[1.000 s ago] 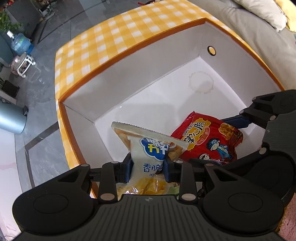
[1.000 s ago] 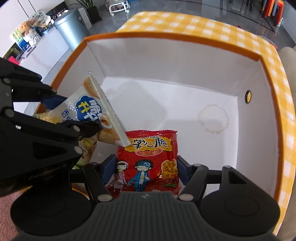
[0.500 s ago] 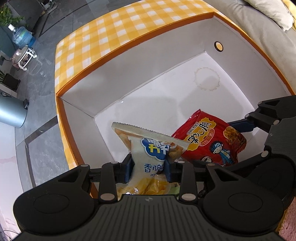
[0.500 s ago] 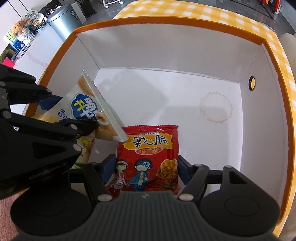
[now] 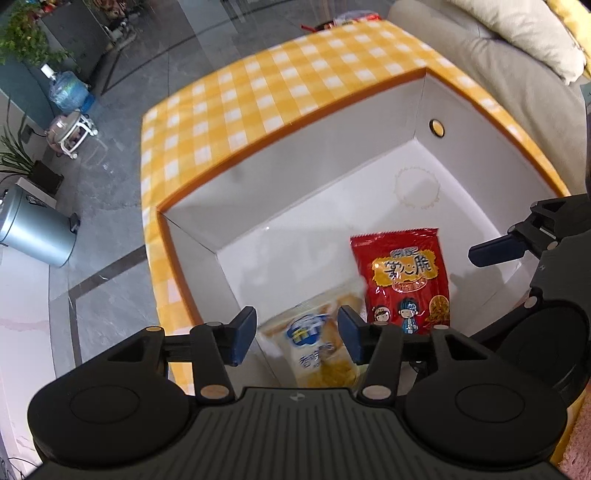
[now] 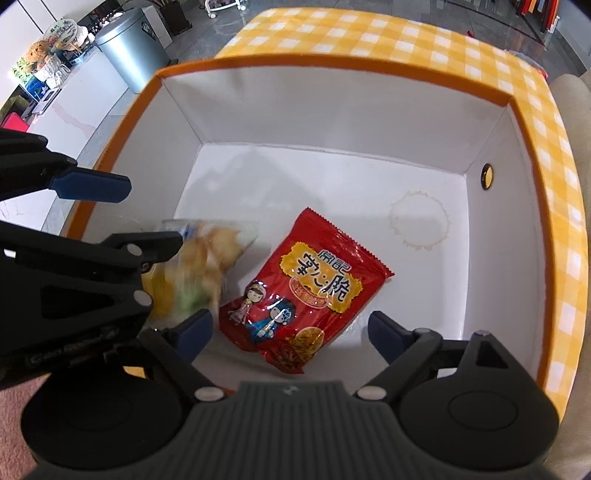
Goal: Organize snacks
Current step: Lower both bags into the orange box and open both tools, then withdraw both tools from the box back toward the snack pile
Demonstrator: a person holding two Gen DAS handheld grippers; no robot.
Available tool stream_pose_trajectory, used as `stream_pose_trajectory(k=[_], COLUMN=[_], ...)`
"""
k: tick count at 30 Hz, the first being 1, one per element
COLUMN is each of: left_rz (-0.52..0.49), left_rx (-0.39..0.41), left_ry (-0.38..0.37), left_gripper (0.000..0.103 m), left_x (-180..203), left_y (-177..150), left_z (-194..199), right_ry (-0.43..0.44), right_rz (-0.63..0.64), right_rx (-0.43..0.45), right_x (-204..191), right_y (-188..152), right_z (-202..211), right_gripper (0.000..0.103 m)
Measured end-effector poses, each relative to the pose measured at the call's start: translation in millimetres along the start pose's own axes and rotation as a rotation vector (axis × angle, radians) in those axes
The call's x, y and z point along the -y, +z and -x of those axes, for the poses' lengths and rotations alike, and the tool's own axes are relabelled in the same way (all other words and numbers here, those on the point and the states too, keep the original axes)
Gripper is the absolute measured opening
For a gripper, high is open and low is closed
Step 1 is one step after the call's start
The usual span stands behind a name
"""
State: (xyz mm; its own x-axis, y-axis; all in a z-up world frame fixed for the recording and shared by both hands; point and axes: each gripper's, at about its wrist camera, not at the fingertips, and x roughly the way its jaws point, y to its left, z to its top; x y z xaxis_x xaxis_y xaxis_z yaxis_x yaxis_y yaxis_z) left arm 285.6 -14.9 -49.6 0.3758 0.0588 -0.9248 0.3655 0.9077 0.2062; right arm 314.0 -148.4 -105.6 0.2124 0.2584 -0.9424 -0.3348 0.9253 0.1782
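Two snack packets inside one open storage box [image 6: 369, 62] with white inner walls, orange rim and yellow-and-white checked outside. Red packet [image 6: 306, 291] glossy, flat on the white floor, printed with a yellow label of black characters and two cartoon figures. Pale packet [image 5: 317, 343] white and yellowish with a blue logo, blurred, in the box corner beside the red one.

Left gripper [image 5: 297, 334] with jaws opening, blue pads clear of the pale packet, which shows between and below them. Right gripper [image 6: 290, 330] likewise opening wide, pads apart from the red packet lying between them; nothing pressed by either.

From the left wrist: red packet [image 5: 404, 280] seen upright and whole, one blue finger of the right gripper [image 5: 495, 253] at the right edge, plus a grey couch cushion [image 5: 517, 26] and a water bottle [image 5: 68, 92] on the dark floor. From the right wrist: pale packet [image 6: 199, 266] only a smear behind the left gripper's black body [image 6: 74, 280], red packet lying askew, a metal bin [image 6: 129, 44] beyond the box. Ring-shaped mark [image 6: 419, 223] on the floor and one round hole [image 6: 487, 176] in a side wall, in both views.
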Motion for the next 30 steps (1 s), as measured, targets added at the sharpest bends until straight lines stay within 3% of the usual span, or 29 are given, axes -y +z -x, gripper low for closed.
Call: stream_pose_trajectory(k=[10,20,24,30], left_rz=[0.068,0.13,0.111,0.115], left_rx=[0.139,0.292,0.322,0.313], left_ry=[0.023,-0.002,0.01,-0.037], left_gripper=[0.06,0.06,0.06,0.061], left_x=[-7.3,3.3,14.2,27.6], left_y=[-16.1,-53.2,-71.8,-97.8], left_z=[52.1,101.4,112.2,117.1], right_ry=[-0.006,-0.004,-0.01,-0.029], right_rz=[-0.034,-0.082,-0.097,-0.136], right_rx=[0.141,0.305,0.352,0.403], right_x=[0.7,-5.8,-7.8,-6.9], right_y=[-12.7,-57.9,-84.1,-125.4], right_z=[50.5,104.9,118.3,135.5], right_gripper=[0.088,0.088,0.088,0.088])
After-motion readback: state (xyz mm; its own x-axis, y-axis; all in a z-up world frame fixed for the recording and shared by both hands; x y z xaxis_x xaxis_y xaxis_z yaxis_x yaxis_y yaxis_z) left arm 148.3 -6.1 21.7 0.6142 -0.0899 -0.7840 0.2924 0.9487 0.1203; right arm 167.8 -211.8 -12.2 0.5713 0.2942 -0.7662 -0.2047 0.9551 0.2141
